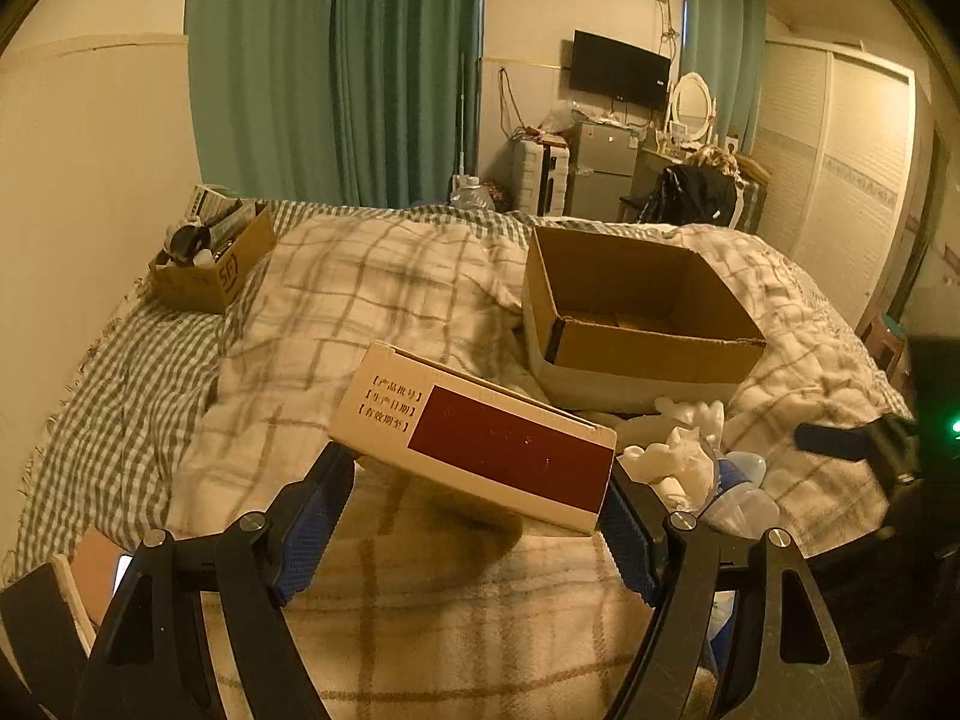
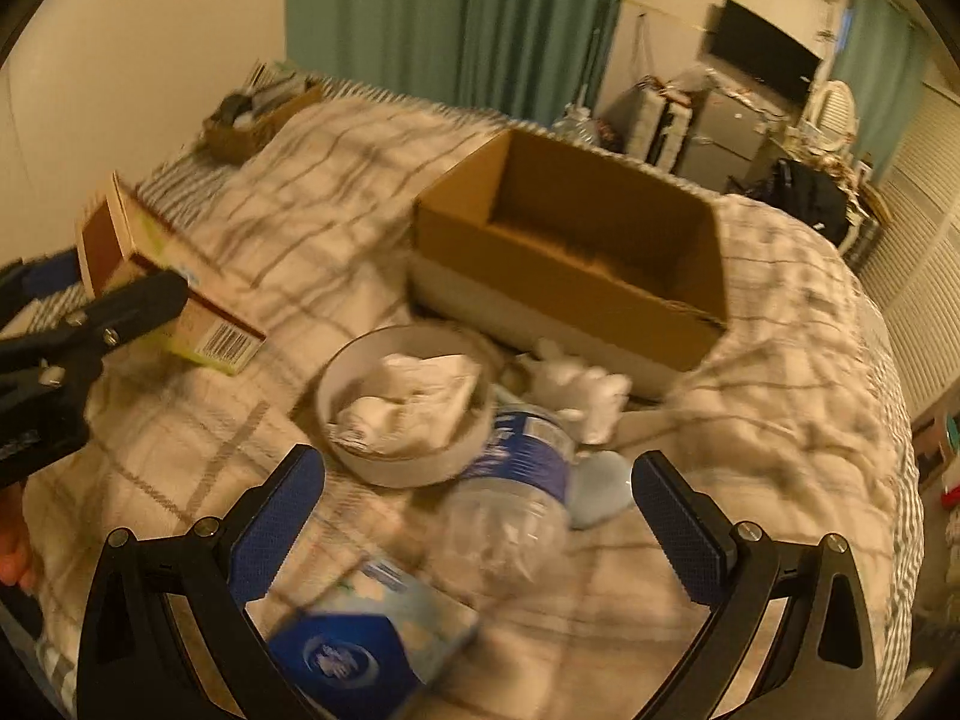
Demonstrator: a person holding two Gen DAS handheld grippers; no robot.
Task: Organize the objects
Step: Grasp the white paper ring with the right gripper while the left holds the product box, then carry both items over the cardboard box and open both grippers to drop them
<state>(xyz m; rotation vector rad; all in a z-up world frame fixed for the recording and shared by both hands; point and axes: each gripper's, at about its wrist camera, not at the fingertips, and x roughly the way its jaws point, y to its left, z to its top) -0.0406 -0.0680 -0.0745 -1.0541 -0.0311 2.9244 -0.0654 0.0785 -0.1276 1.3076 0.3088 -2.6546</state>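
My left gripper [image 1: 474, 480] clamps the cream-and-maroon carton [image 1: 480, 438] by its two ends, carrying it tilted above the checked blanket [image 1: 384, 276], near and left of the open cardboard box [image 1: 636, 306] on the bed. My right gripper [image 2: 480, 516] stands wide and holds nothing, hovering over the clutter on the near side: a clear water bottle [image 2: 510, 498] lying on its side, a white bowl [image 2: 408, 408] stuffed with crumpled tissue, and a blue-and-white pack [image 2: 354, 648] nearest me.

What worries me is the carton's slant. I pinch only its ends, so it could swivel or slide out short of the box and land on the bowl. The bedding is soft and lumpy, so the box may tip if I knock its near wall. The bottle looks ready to roll when my right fingers close on it.
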